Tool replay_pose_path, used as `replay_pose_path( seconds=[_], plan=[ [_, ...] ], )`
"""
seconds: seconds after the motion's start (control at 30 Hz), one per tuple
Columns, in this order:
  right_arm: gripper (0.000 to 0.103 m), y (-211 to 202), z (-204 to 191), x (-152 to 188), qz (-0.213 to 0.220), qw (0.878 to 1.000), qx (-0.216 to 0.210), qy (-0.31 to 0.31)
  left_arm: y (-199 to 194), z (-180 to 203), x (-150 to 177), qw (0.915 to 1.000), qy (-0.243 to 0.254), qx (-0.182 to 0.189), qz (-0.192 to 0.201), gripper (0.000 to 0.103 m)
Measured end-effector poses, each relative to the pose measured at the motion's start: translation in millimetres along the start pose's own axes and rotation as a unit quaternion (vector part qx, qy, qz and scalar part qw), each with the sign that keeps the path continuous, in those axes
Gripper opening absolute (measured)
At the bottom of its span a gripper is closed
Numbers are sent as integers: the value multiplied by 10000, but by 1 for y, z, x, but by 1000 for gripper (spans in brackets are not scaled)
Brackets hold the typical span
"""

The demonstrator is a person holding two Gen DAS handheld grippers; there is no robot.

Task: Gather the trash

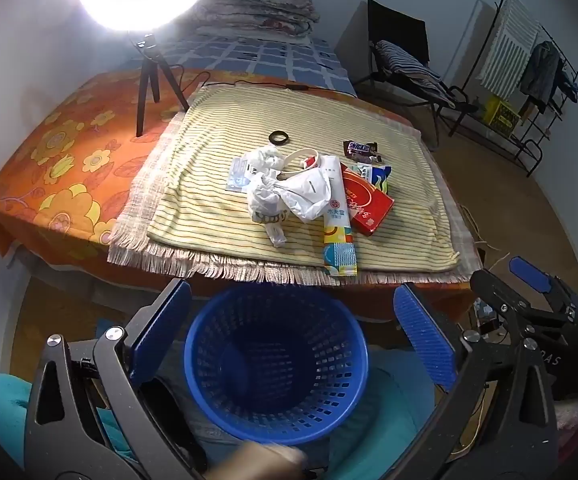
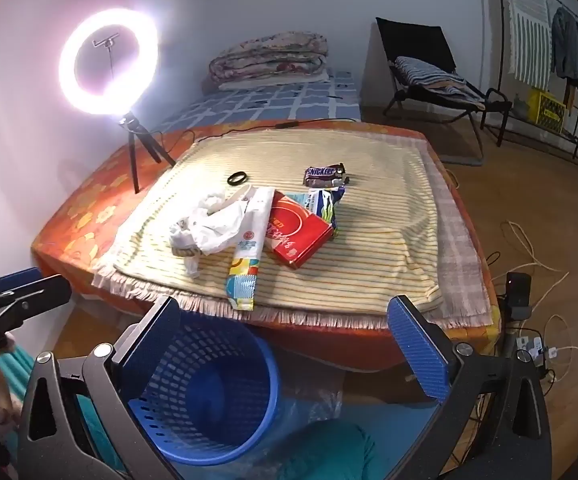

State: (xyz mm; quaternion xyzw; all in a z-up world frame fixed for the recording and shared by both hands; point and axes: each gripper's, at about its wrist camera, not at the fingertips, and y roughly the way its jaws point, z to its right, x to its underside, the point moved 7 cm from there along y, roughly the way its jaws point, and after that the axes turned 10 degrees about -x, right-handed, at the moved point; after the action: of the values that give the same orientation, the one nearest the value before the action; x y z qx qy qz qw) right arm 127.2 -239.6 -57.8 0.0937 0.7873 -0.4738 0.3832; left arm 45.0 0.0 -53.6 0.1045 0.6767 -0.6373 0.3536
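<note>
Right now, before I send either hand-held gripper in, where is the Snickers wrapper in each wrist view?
Left wrist: the Snickers wrapper lies right of centre, on the far part of the striped cloth, beyond the red box.
Right wrist: the wrapper sits near the upper middle, again beyond the red box.
Shared landmark: the black ring, just left of the wrapper in both.
</note>
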Motion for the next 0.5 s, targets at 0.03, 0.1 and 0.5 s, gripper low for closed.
replay_pose_path(
  seconds=[0.03, 0.1, 0.5],
  plan=[
    [102, 0, 1, -1, -11, 10000, -6, 12, 0, 0, 0, 10000, 28, -10, -15, 103],
    [102, 0, 2, -1, -38, 10000, -19, 23, 0, 1, 0, 10000, -40, 70, 22, 103],
    [102, 8, -5, 4, -191, 9998, -57, 31, -2, 2, -3, 9998, 127, -51, 108, 103]
  ],
)
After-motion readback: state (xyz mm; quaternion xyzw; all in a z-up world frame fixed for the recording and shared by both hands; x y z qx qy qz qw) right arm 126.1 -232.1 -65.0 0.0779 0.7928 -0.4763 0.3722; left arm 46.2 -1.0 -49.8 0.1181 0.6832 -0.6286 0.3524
